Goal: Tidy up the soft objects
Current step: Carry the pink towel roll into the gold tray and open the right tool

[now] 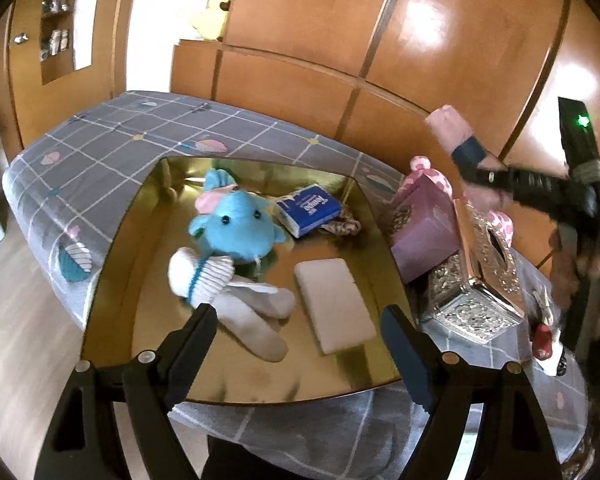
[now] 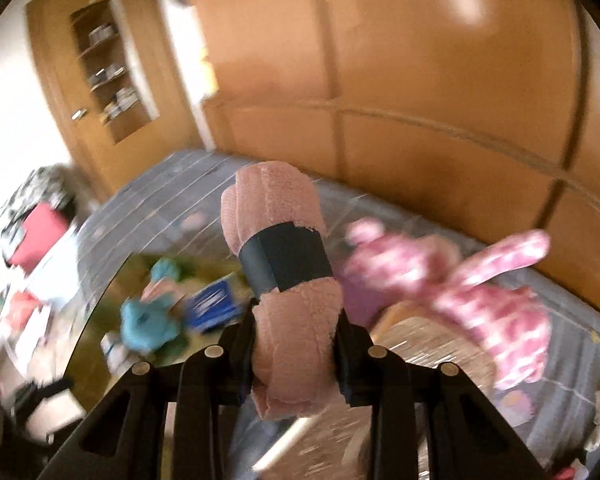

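- The rolled pink towel (image 2: 284,292), bound by a dark band, was clamped between the pads of the right tool (image 2: 296,344); its free end stuck out ahead of the fingers, clear of any surface.
- Seen from the left wrist, that same towel rode high and off to the right, above the boxes, so I judged the step in hand to be carrying it across toward wherever the soft things were being gathered.
- Below and left of the right tool lay the gold tray (image 1: 140,216), already holding a blue plush toy (image 1: 236,228), white socks (image 1: 228,296), a blue tissue pack (image 1: 308,210) and a pale flat pad (image 1: 334,304).
- To the right of the right tool was a pink spotted plush (image 2: 500,304), blurred, near a purple box (image 1: 424,236) and an ornate silver box (image 1: 476,292).
- The left tool (image 1: 300,344) stood with its jaws wide apart and nothing between them, poised just over the near end of the tray, the socks close ahead of its left finger.
- All this sat on a counter (image 1: 112,136) under a grey checked cloth.
- Next, as I read it, the towel needed bringing down over a bare patch of tray, probably the near right corner beyond the pad, and the right tool loosened only once the roll rested there.
- The risk I saw: the roll tipping off the tray's rim if let go too early.
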